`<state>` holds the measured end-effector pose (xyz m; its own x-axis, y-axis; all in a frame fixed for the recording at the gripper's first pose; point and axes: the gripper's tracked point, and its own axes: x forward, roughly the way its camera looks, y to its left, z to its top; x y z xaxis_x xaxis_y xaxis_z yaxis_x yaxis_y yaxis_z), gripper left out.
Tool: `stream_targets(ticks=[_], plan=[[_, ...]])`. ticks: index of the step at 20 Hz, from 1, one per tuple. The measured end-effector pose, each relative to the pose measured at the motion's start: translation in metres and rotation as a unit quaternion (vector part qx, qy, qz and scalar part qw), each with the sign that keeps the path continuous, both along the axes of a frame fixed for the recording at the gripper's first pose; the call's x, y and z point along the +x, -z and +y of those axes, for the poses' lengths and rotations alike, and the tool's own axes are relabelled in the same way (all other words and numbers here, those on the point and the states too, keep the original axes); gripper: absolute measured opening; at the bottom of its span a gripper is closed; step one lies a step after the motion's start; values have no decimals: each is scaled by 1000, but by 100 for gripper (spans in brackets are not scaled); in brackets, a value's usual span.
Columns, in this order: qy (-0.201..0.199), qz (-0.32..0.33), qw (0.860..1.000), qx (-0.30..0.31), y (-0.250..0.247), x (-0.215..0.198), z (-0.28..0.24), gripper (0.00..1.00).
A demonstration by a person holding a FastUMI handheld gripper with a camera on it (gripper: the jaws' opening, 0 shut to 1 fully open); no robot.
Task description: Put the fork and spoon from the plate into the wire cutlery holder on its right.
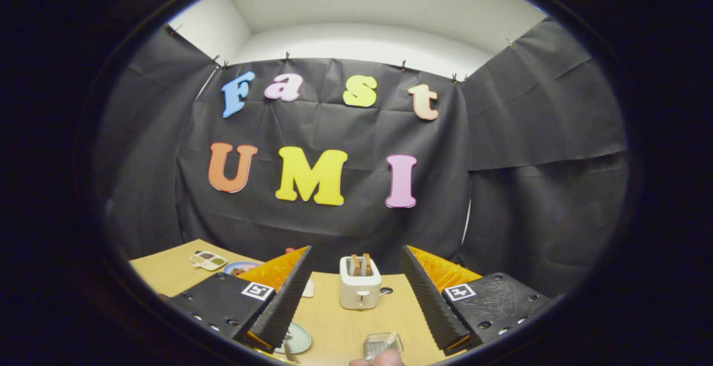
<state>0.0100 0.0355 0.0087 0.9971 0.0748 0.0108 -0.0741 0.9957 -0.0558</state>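
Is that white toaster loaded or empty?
Loaded: two slices stand up out of the toaster, which sits beyond the open gripper.

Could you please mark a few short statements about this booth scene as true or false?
1. The gripper has its jaws spread wide with nothing held between them. True.
2. The toaster has empty slots. False: two pieces of toast stand up out of them.
3. The plate lies beside the left finger, partly hidden by it. True.
4. The wire cutlery holder stands on top of the toaster. False: it sits on the wooden table, nearer than the toaster.
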Motion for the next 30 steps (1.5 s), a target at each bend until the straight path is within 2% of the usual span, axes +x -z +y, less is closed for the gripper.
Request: stream_targets(ticks=[6,10,13,18,24,30], plan=[[-9,8,1000,23,7,-1,2,95],[4,17,999,32,17,2,-5,95],[4,41,998,36,33,4,-3,95],[-19,99,995,25,70,14,17,95],[-52,218,974,15,150,20,57,96],[-95,320,943,-12,245,14,104,96]])
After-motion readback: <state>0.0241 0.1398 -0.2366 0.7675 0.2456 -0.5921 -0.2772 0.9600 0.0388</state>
